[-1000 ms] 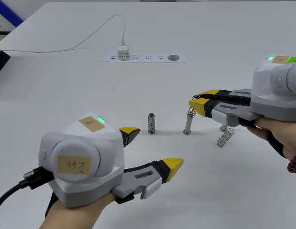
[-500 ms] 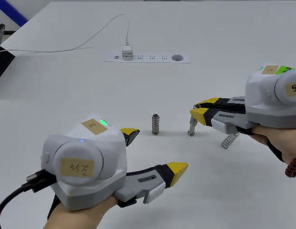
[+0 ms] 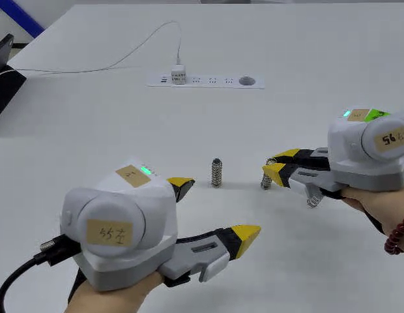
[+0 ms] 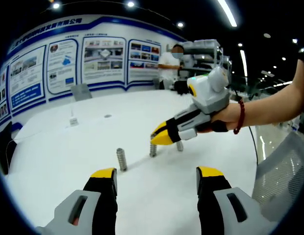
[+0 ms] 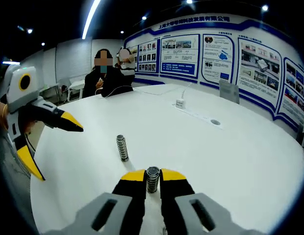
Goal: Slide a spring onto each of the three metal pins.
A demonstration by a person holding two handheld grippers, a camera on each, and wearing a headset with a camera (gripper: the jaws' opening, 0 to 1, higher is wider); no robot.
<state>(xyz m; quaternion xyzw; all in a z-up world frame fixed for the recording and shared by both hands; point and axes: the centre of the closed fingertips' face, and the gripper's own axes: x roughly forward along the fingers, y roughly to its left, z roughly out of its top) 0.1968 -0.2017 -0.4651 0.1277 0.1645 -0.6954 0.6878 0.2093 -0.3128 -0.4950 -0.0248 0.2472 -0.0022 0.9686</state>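
While the right gripper (image 3: 274,168) pinches a spring (image 5: 152,179) just right of the sprung pin (image 3: 217,173), a skewed squeeze could, I judge, buckle the coil or tip whatever pin stands inside it. A loose spring (image 3: 312,201) lies farther right of that pin; the left gripper (image 3: 215,208) hovers on its near side, jaws spread.

Left gripper (image 3: 214,207) agape — right gripper (image 3: 275,164) closed
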